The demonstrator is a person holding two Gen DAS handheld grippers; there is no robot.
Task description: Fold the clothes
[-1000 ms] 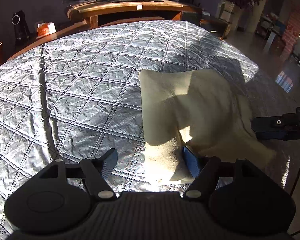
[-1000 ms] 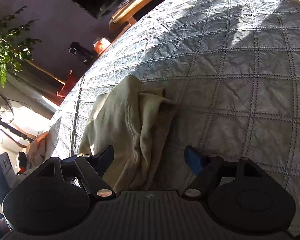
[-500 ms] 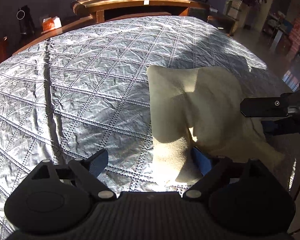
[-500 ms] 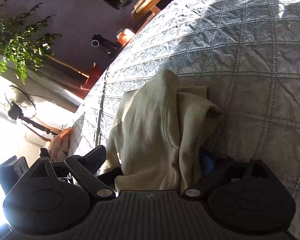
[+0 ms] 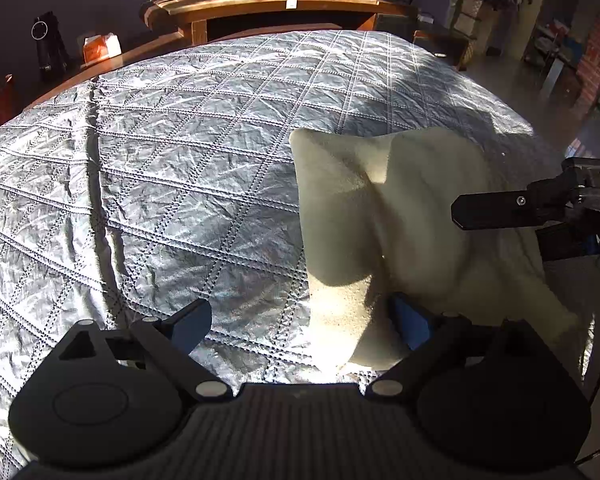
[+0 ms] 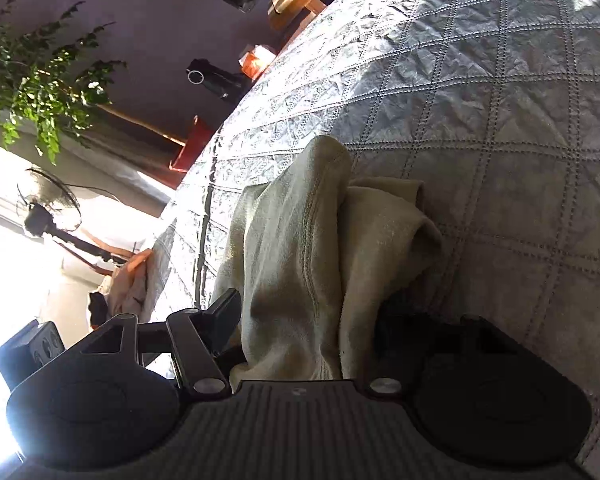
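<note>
Left fingers [image 5: 410, 318] wide, opening beside cream garment [image 5: 384, 208]; right fingers [image 6: 224, 312] closing around its bunched edge.

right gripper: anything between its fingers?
Yes: the cream garment bunches between the closing fingers of the right gripper, in the right wrist view.

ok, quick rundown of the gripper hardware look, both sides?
The left gripper and right gripper match: matte black ribbed housing, two round black side discs, angular black link arms on silver pivot screws. The left's finger pads are blue. Seen from the left wrist camera, the right gripper's body bears white letters "DA", cut off at the picture's edge.
</note>
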